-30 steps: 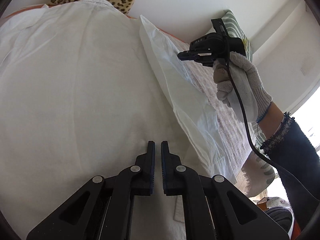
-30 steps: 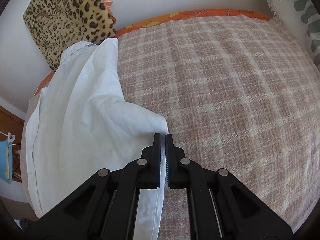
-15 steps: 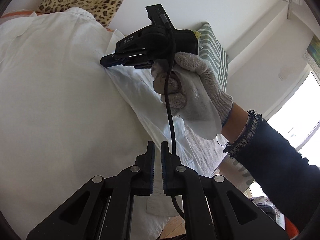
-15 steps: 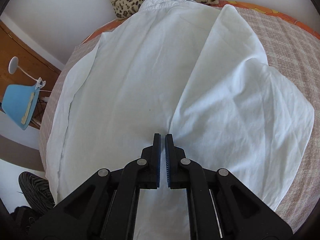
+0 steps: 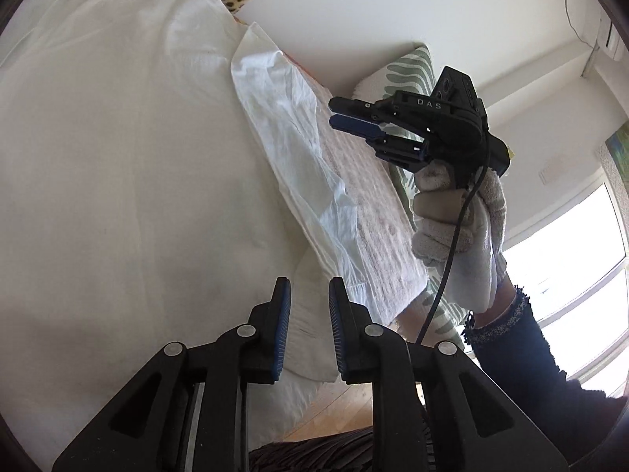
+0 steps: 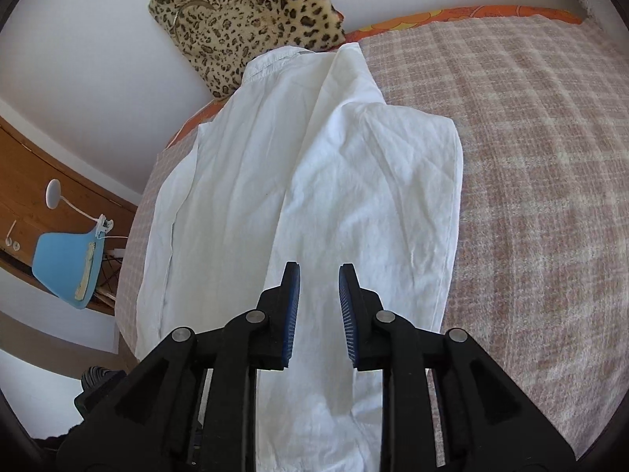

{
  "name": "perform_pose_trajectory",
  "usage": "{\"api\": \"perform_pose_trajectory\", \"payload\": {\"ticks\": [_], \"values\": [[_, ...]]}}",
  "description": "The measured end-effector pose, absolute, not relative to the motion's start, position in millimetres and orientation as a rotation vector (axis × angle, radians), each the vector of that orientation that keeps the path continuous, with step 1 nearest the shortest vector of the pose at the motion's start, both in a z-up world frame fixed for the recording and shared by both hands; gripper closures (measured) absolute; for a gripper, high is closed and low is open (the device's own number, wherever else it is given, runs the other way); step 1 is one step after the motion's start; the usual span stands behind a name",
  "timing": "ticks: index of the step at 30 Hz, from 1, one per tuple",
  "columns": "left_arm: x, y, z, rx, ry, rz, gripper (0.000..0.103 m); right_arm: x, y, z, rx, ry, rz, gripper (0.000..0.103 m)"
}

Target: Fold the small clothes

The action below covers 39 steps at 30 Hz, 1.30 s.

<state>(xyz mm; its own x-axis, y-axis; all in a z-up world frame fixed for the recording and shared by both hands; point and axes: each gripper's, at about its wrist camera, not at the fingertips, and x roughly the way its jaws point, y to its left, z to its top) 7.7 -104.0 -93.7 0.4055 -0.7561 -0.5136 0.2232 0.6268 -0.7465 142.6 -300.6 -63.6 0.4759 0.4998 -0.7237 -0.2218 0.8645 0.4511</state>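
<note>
we see our left gripper (image 5: 309, 295) spread above the white shirt (image 6: 251, 204), pinching nothing. our right gripper (image 6: 319, 275) hangs spread too, over the folded sleeve (image 6: 377, 181).

Right tool (image 6: 319, 275) agape above white shirt (image 6: 275, 196).

We note white walls (image 6: 98, 39); bed under pink-and-cream checked blanket (image 6: 530, 157); leopard-print cushion (image 6: 243, 11) against wall; bright window (image 5: 570, 267); wooden floor (image 5: 346, 405); blue chair (image 6: 67, 271).
</note>
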Motion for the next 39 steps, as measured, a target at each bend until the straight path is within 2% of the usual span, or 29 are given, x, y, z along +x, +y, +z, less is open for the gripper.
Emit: {"api": "perform_pose_trajectory", "payload": {"ticks": [1, 3, 8, 10, 11, 12, 16, 18, 23, 26, 29, 30, 32, 34, 37, 39], "values": [[9.6, -107.2, -90.8, -0.647, 0.967, -0.684, 0.084, 131.4, -306.4, -62.8, 0.314, 0.975, 0.431, 0.078], [12.8, -120.3, -86.6, -0.625, 0.988, -0.701, 0.077, 109.5, -320.5, -63.7, 0.319, 0.964, 0.4, 0.078], [25.3, -158.7, -93.8, -0.496, 1.121, -0.658, 0.075, 65.0, -353.0, -68.7, 0.377, 0.94, 0.353, 0.078], [30.9, -158.6, -103.0, -0.516, 1.131, -0.654, 0.079, 51.3, -362.5, -69.8, 0.384, 0.931, 0.337, 0.078], [35.2, -160.1, -106.0, -0.536, 1.133, -0.657, 0.088, 45.2, -367.3, -70.6, 0.391, 0.926, 0.333, 0.078], [39.2, -160.5, -108.6, -0.578, 1.132, -0.669, 0.102, 39.6, -371.5, -71.0, 0.399, 0.919, 0.328, 0.078], [37.2, -150.1, -104.5, -0.883, 1.084, -0.777, 0.102, 29.1, -383.4, -74.6, 0.424, 0.91, 0.323, 0.078], [35.5, -140.3, -111.9, -1.15, 1.026, -0.879, 0.102, 28.6, -384.7, -77.2, 0.425, 0.915, 0.326, 0.078], [33.9, -133.0, -120.4, -0.924, 1.1, -0.687, 0.102, 29.5, -382.3, -83.2, 0.423, 0.923, 0.345, 0.078], [28.7, -133.0, -123.9, -0.769, 1.132, -0.6, 0.097, 32.2, -377.2, -84.9, 0.41, 0.926, 0.355, 0.078], [17.8, -140.2, -109.5, -0.611, 1.103, -0.587, 0.095, 38.4, -371.7, -86.5, 0.39, 0.935, 0.353, 0.078], [12.0, -141.9, -103.3, -0.541, 1.086, -0.577, 0.088, 41.1, -370.6, -87.1, 0.384, 0.936, 0.351, 0.078], [0.4, -144.0, -92.3, -0.421, 1.035, -0.556, 0.084, 46.2, -369.5, -88.2, 0.382, 0.941, 0.35, 0.078], [-8.5, -142.9, -83.2, -0.375, 0.987, -0.565, 0.084, 51.2, -369.2, -88.8, 0.361, 0.945, 0.345, 0.078], [-13.0, -156.9, -70.8, -0.292, 0.933, -0.619, 0.084, 57.2, -374.3, -94.0, 0.38, 0.965, 0.342, 0.068], [-11.6, -167.7, -68.0, -0.263, 0.916, -0.658, 0.084, 59.1, -381.5, -102.2, 0.442, 0.986, 0.363, 0.067]]}}
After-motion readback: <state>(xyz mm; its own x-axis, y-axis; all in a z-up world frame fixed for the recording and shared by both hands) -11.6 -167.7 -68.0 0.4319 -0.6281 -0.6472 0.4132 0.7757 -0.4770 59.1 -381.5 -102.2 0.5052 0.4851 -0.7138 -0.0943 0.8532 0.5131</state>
